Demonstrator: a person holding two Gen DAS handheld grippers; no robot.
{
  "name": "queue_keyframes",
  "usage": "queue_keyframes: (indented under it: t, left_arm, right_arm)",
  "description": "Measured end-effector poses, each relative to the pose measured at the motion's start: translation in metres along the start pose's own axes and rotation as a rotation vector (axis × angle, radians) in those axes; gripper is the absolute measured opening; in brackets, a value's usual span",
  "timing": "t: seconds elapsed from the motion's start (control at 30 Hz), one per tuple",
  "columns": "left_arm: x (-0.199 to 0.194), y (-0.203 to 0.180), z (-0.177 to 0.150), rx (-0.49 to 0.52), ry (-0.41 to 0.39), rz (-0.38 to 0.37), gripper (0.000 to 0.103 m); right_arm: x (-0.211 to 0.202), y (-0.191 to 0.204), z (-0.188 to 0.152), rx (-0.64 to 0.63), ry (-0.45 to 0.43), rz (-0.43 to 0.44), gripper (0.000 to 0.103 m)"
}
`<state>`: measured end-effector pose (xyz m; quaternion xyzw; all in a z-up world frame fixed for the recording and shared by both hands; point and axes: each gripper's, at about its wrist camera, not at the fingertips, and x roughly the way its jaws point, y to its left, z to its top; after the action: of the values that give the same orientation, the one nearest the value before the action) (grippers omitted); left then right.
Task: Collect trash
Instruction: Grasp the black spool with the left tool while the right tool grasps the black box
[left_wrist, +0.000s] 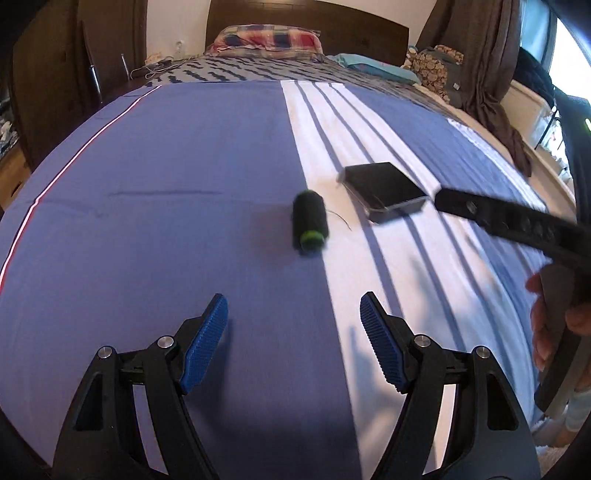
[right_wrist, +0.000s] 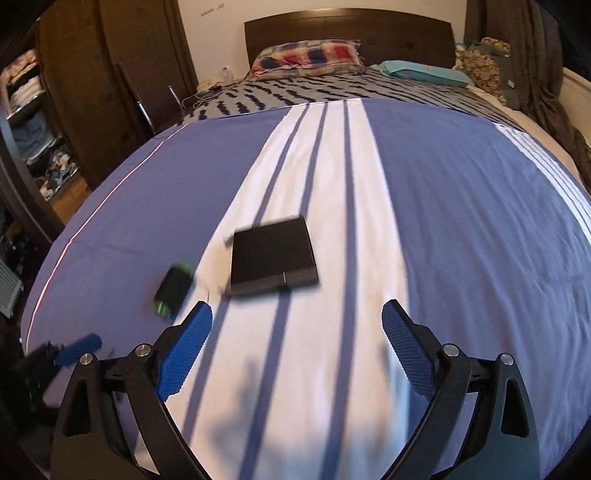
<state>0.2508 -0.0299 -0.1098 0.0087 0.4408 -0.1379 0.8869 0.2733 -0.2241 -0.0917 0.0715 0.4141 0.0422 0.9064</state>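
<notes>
Two small things lay on the bed (left_wrist: 184, 155), on its blue sheet with the white striped band: a dark spool of thread (left_wrist: 309, 223) with a green end, lying on its side just at the edge of the white band, and a flat black case (left_wrist: 384, 190) on the band, near the spool but apart from it. A loose thread end trailed from the spool toward the case.

The step in hand looked to me like the approach to the first piece of trash, most likely the spool, since it sat straight ahead of the left gripper (left_wrist: 293, 339). To do it well, I thought the person should bring that gripper low, line the pads across the spool's round body rather than its ends, and close gently, because a spool on soft bedding would roll away from a glancing touch. The trailing thread might snag on the case, so a straight lift seemed wiser than a drag.

The left gripper's jaws stood wide apart, holding nothing, short of the spool and above the sheet. The right gripper (right_wrist: 297, 350) was likewise spread wide and empty, aimed at the black case, which lay ahead of it on the white band. In the left view its arm reached in just beside the case, though I could not tell whether it touched.
</notes>
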Motion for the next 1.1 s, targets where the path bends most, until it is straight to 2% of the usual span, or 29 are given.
queue_keyframes:
  t: [0.17,0.37,0.43,0.47,0.5,0.53,0.67,0.73,0.8,0.93,1.1]
  left_arm:
    - [0.022,0.004,0.02,-0.004,0.0,0.001,0.07]
    - [0.045,0.003,0.031,0.003,0.022,-0.004,0.069]
    - [0.053,0.003,0.033,0.009,0.03,-0.001,0.068]
    - [0.055,0.003,0.034,0.011,0.028,0.003,0.066]
    - [0.057,0.003,0.037,0.011,0.024,0.002,0.065]
    - [0.059,0.002,0.039,0.009,0.023,-0.003,0.063]
    - [0.068,-0.003,0.049,0.019,0.025,-0.015,0.053]
    - [0.072,-0.006,0.05,0.03,0.034,-0.011,0.044]
    - [0.073,-0.009,0.051,0.038,0.04,-0.013,0.025]
    - [0.067,-0.011,0.048,0.049,0.044,-0.02,0.025]
    - [0.033,-0.006,0.042,0.028,-0.002,-0.018,0.025]
  right_arm:
    - [0.042,0.01,0.022,-0.01,0.059,0.001,0.093]
    - [0.076,0.017,0.025,-0.041,0.134,-0.006,0.097]
    - [0.081,0.017,0.024,-0.057,0.133,-0.036,0.097]
    - [0.082,0.017,0.025,-0.058,0.124,-0.051,0.095]
    - [0.082,0.015,0.026,-0.055,0.117,-0.064,0.085]
    - [0.079,0.011,0.028,-0.041,0.108,-0.075,0.073]
    - [0.072,-0.004,0.028,-0.025,0.1,-0.073,0.073]
    - [0.067,-0.01,0.027,-0.016,0.093,-0.074,0.073]
    - [0.058,-0.016,0.026,0.003,0.076,-0.07,0.073]
    - [0.031,-0.025,0.02,0.016,0.029,-0.072,0.073]
    - [-0.025,-0.03,-0.001,-0.005,-0.06,-0.101,0.073]
